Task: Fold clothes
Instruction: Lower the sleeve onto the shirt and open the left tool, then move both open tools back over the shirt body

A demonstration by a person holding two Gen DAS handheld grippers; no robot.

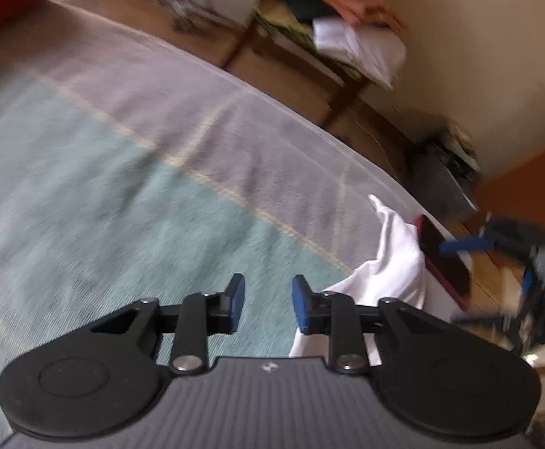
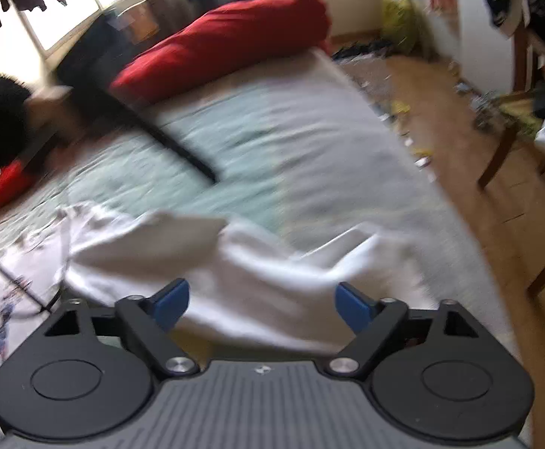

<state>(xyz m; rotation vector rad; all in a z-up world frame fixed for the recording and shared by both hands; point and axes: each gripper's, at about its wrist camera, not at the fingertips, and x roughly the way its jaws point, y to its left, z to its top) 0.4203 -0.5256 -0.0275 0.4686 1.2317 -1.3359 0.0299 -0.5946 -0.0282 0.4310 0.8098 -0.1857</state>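
The left claw (image 1: 268, 305) hangs above the bed (image 1: 130, 172) with its blue pads (image 1: 238, 299) a narrow gap apart and nothing between them, so it is released; only the pale green and grey striped bed cover shows through the gap. Just to the right of it lies a crumpled white garment (image 1: 388, 262), its near edge passing under the claw's right finger in the left wrist view, though whether they touch cannot be told. Beyond the garment, at the bed's edge, sits a dark red phone (image 1: 446, 258), and the right claw (image 1: 467, 245) shows blurred at the right side of that view.

In the right wrist view the right claw (image 2: 263, 307) is spread wide, its blue pads (image 2: 171, 301) well apart, and it grips nothing. The white garment (image 2: 242, 280) lies bunched on the bed cover straight ahead of it and spans the space between the fingers, below them; the picture is blurred and contact is not clear. A second white cloth with a printed pattern (image 2: 6, 299) lies at the left, near the claw. Farther up the bed rests a red pillow (image 2: 231, 41), with a long black strap (image 2: 167, 142) running across the cover in front of it. A wooden chair (image 2: 523, 112) stands on the floor to the right of the bed, and another stack of folded cloth (image 1: 351, 33) sits on furniture beyond the bed in the left wrist view
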